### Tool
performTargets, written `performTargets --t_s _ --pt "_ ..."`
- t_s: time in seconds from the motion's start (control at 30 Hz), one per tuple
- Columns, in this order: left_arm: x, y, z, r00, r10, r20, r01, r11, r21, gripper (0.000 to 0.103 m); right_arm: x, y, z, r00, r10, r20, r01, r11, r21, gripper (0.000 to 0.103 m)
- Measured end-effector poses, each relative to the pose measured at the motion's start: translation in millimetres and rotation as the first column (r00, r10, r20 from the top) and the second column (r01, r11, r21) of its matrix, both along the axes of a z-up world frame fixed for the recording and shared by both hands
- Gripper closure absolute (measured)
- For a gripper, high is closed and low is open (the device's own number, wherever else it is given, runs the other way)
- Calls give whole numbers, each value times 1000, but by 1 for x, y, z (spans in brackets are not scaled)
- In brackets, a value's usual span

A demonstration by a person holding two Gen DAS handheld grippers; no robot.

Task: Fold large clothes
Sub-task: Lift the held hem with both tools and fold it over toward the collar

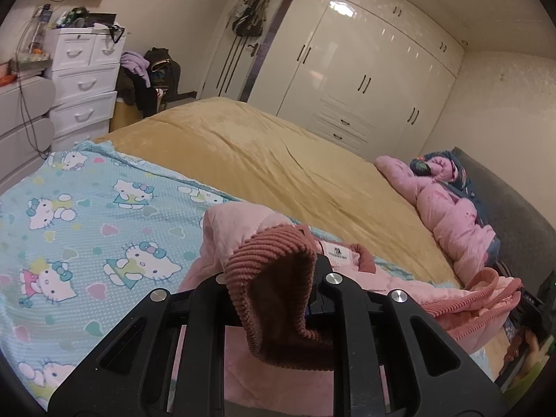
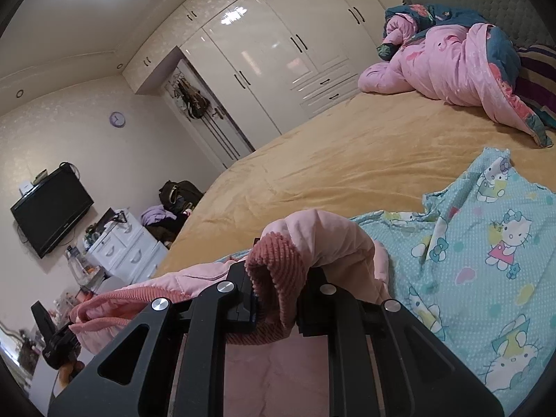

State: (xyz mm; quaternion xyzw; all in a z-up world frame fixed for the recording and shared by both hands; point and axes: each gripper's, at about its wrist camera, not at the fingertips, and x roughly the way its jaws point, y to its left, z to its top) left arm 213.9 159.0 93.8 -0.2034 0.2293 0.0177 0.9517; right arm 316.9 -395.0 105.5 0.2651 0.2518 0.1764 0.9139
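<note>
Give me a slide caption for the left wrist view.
Left claw shut on a pink jacket's corduroy edge above a cartoon-cat blanket on the bed.

The pink coat [image 1: 399, 288] hides the left gripper's [image 1: 314, 299] tips, and the tiny words on its label [image 1: 338, 254] are too small to read.

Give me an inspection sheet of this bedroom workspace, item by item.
Surface: bed with tan cover; cartoon-cat sheet laid on top.
Job's things: pink jacket, corduroy-trimmed, lifted at both ends.
Clutter: bundled pink quilt by the headboard.
Grippers: left gripper and right gripper each shut on a ribbed edge.
Cables: cord hanging beside the white drawers.
Surroundings: wardrobe, wall television, clock.
</note>
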Motion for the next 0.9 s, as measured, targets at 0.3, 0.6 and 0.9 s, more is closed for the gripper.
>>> performTargets --t_s 0.3,0.6,0.9 --pt "25 3 -7 1000 22 10 -22 999 -24 92 23 6 -5 999 -35 -37 34 999 -23 89" --pt "48 0 -13 1000 15 15 -15 1000 19 91 52 12 -14 994 -82 -75 80 996 -38 89" --pt "68 -2 -25 1000 10 -17 -8 997 79 91 80 24 -31 985 -120 -123 113 992 -62 89"
